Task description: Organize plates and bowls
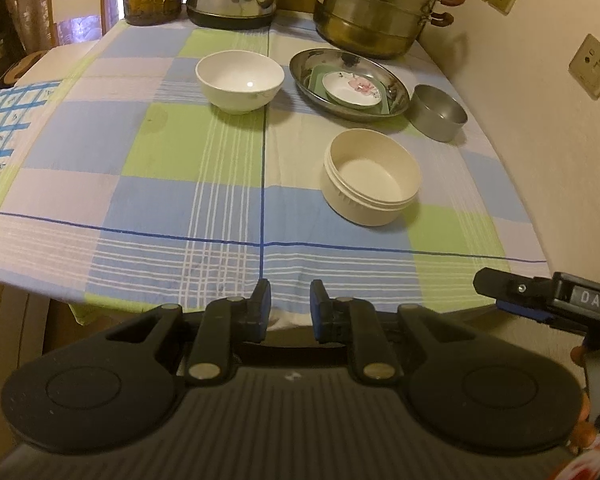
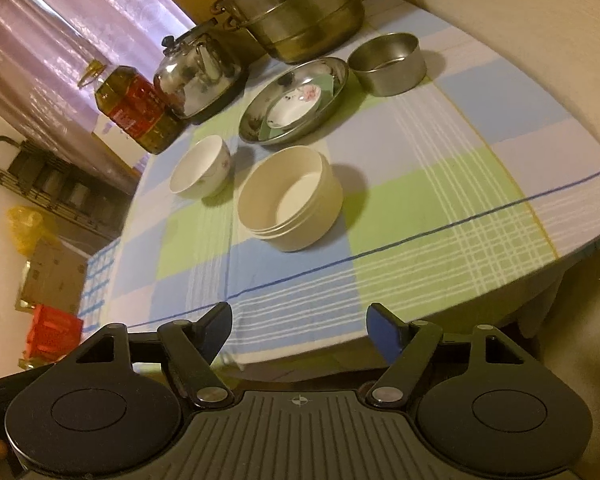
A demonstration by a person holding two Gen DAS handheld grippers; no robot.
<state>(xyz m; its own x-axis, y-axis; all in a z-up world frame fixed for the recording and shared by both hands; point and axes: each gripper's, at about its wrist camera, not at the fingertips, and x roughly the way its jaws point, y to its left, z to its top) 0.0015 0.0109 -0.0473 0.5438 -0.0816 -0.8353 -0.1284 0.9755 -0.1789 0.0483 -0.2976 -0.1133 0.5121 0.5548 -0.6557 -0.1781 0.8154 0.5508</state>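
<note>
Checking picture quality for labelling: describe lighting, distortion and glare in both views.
Left wrist view: dim warm light, fisheye bends the checked tablecloth; a small glint sits in the white bowl. Right wrist view: tilted, same bend; cream container casts a shadow to its right; the kettle shows reflections.

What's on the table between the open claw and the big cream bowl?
Nothing but bare checked tablecloth lies between the right claw and the cream bowl, seen in the right wrist view.
</note>
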